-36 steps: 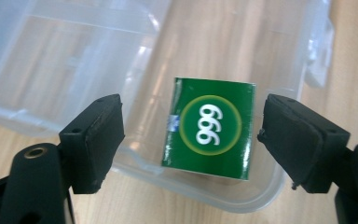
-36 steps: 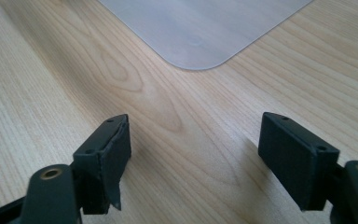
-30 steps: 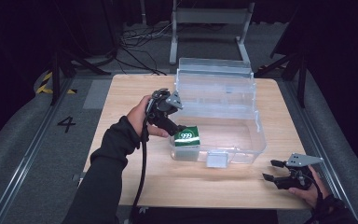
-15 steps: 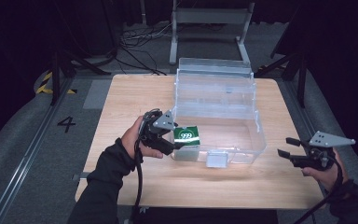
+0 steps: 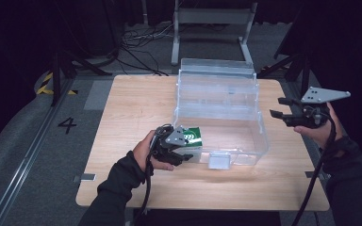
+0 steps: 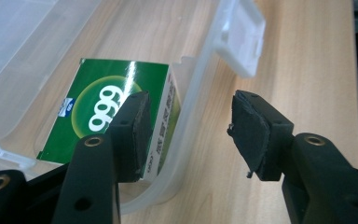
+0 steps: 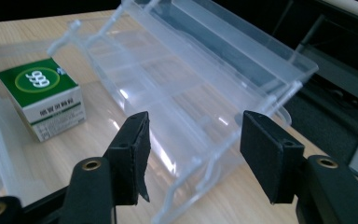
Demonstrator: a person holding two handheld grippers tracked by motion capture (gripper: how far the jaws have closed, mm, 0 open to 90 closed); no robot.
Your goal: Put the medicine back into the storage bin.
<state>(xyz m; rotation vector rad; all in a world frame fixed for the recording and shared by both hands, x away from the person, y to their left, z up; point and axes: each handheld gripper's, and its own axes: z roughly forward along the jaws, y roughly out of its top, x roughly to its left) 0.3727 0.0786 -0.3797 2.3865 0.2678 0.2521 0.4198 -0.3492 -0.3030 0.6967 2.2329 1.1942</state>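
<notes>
Inside the clear bin's (image 5: 235, 141) near-left corner sits the green box (image 6: 112, 112); left gripper (image 6: 189, 133), fingers apart, straddles the wall. Right gripper (image 7: 193, 154), fingers apart, waits. Looks like release; next, a clean lift away.

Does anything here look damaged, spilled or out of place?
Nothing stands out. The green box sits flat inside the clear plastic bin, whose lid stands open at the back. The left gripper and right gripper are both open and hold nothing.
</notes>
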